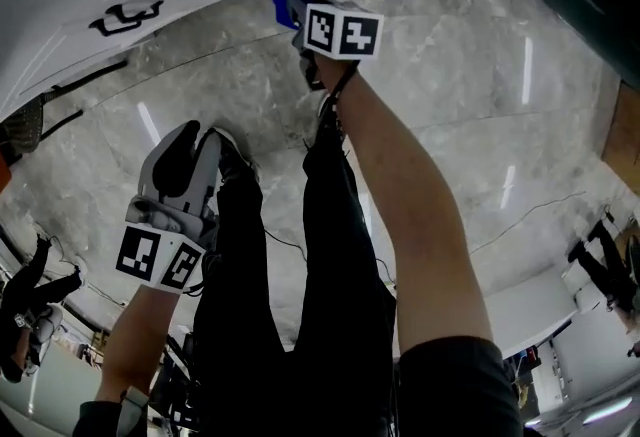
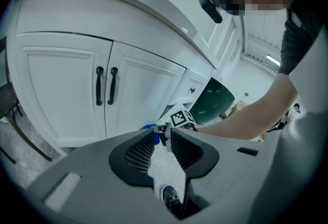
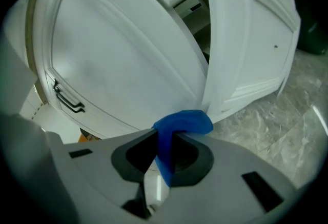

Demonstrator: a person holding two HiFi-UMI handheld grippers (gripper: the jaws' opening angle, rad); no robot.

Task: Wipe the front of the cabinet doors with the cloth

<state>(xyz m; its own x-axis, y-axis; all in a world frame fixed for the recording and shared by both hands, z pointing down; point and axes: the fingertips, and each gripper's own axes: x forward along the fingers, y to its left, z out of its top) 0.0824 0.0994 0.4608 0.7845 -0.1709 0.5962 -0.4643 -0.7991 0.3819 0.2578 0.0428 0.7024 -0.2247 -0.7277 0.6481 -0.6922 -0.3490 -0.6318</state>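
The right gripper (image 3: 164, 147) is clenched on the blue cloth (image 3: 182, 122), a wad left bulging past its tips so fabric rather than plastic meets the white cabinet door (image 3: 128, 48) low down, while the left gripper (image 2: 162, 138), jaws slightly parted and empty, hangs back clear

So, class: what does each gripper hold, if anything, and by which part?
The right gripper pinches the blue cloth by a bunched fold between its fingers. The left gripper holds nothing.
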